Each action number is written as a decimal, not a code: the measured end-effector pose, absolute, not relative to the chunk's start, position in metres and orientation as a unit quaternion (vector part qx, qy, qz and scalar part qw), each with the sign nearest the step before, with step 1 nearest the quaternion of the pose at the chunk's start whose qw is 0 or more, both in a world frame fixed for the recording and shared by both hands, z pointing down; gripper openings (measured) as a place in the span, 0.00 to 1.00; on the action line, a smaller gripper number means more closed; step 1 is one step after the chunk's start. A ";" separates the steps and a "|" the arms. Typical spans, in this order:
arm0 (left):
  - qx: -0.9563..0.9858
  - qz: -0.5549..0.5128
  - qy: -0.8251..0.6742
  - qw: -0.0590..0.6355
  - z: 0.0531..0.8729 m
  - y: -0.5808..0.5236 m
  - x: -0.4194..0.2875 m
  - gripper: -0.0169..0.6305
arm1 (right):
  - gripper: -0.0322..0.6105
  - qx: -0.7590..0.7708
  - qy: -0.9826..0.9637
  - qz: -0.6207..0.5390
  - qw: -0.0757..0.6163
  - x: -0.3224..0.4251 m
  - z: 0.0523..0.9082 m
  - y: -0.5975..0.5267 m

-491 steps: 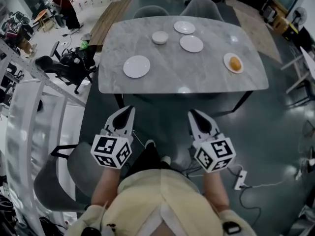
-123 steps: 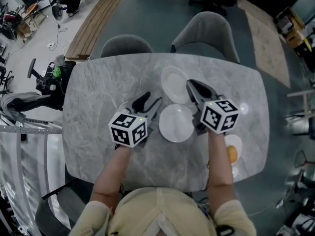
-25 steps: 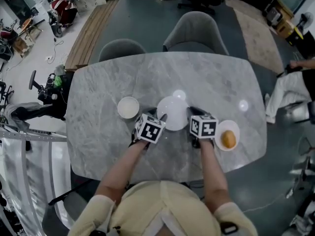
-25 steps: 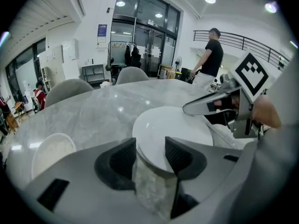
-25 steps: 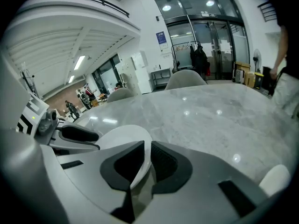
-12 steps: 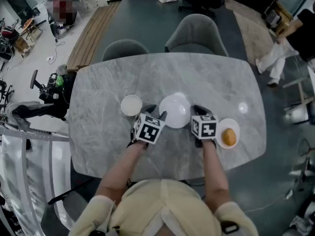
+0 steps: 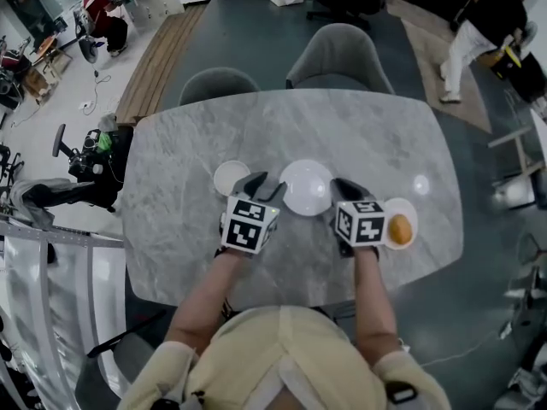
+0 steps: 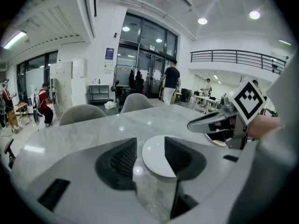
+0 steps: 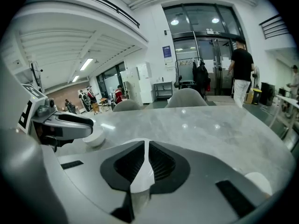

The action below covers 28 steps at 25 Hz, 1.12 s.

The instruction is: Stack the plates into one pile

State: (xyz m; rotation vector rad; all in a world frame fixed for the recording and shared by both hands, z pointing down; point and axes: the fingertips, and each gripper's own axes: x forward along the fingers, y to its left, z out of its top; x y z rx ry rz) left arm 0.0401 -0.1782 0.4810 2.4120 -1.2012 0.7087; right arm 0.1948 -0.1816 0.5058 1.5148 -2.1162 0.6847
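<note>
A pile of white plates (image 7: 306,186) lies flat in the middle of the grey marble table (image 7: 342,131). My left gripper (image 7: 263,184) hovers just left of the pile, open and empty; in its own view the plates (image 8: 156,157) show through the gap. My right gripper (image 7: 340,186) hangs at the pile's right edge. Its jaws are almost closed, leaving only a thin slit through which a sliver of plate (image 9: 141,174) shows below. Neither gripper holds a plate.
A small white bowl (image 7: 229,178) sits left of the left gripper. At the right a plate (image 7: 385,216) carries an orange fruit (image 7: 399,227). Two grey chairs (image 7: 340,49) stand behind the table. A person (image 7: 479,7) walks at the top right.
Both grippers have lifted off the table and drawn slightly away from the plate pile, which stays where it lay. A person has walked across the floor at the upper right.
</note>
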 end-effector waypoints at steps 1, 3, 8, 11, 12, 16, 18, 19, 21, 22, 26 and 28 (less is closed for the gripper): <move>0.853 0.247 -0.425 0.176 0.478 -0.177 0.039 0.31 | 0.09 0.548 -0.767 0.248 0.221 0.193 0.503 -0.179; 0.856 0.241 -0.425 0.173 0.472 -0.173 0.038 0.31 | 0.09 0.546 -0.769 0.252 0.215 0.191 0.499 -0.172; 0.865 0.212 -0.422 0.167 0.452 -0.168 0.044 0.27 | 0.09 0.541 -0.777 0.252 0.198 0.186 0.484 -0.165; 0.868 0.208 -0.420 0.164 0.446 -0.163 0.047 0.27 | 0.08 0.540 -0.780 0.249 0.195 0.186 0.478 -0.161; 0.869 0.206 -0.420 0.164 0.444 -0.162 0.047 0.26 | 0.08 0.540 -0.780 0.247 0.195 0.186 0.477 -0.160; 0.870 0.198 -0.423 0.158 0.435 -0.161 0.044 0.22 | 0.06 0.544 -0.781 0.238 0.193 0.185 0.468 -0.158; 0.870 0.195 -0.425 0.158 0.433 -0.159 0.042 0.21 | 0.06 0.545 -0.783 0.233 0.190 0.184 0.462 -0.156; 0.869 0.194 -0.426 0.157 0.432 -0.159 0.041 0.20 | 0.06 0.545 -0.784 0.231 0.189 0.184 0.460 -0.155; 0.868 0.193 -0.431 0.156 0.430 -0.158 0.038 0.18 | 0.06 0.545 -0.785 0.227 0.186 0.185 0.457 -0.154; 0.867 0.192 -0.434 0.155 0.430 -0.158 0.037 0.16 | 0.06 0.545 -0.786 0.226 0.185 0.185 0.456 -0.153; 0.864 0.190 -0.441 0.151 0.427 -0.157 0.035 0.11 | 0.06 0.545 -0.787 0.227 0.179 0.188 0.453 -0.150; 0.862 0.192 -0.444 0.151 0.426 -0.157 0.033 0.09 | 0.06 0.545 -0.787 0.227 0.177 0.190 0.453 -0.149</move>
